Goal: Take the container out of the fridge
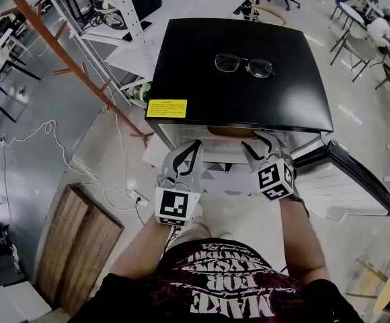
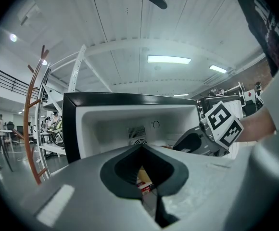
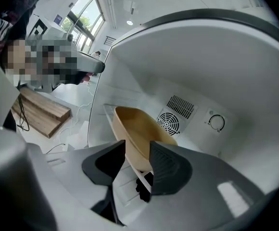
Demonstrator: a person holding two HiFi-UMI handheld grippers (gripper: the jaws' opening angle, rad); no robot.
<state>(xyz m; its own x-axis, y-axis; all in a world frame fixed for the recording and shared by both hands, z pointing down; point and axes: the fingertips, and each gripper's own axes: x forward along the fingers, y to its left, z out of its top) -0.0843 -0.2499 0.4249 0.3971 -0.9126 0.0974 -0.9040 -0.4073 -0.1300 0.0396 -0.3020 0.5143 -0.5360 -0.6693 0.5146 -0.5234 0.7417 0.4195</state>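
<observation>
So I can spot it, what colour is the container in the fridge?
The container is tan, light yellowish brown, clearest in the right gripper view.

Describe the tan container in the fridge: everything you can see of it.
The container is a shallow, oval, bowl-like tub, plain matte tan. It looks like plastic, and the part of its inside that shows is empty. It sits on the white shelf inside the open fridge, in front of the round fan vent. Its near rim stands between the open jaws of the right gripper; whether a pad touches it is unclear. The head view shows only a tan sliver under the fridge's black top.
</observation>
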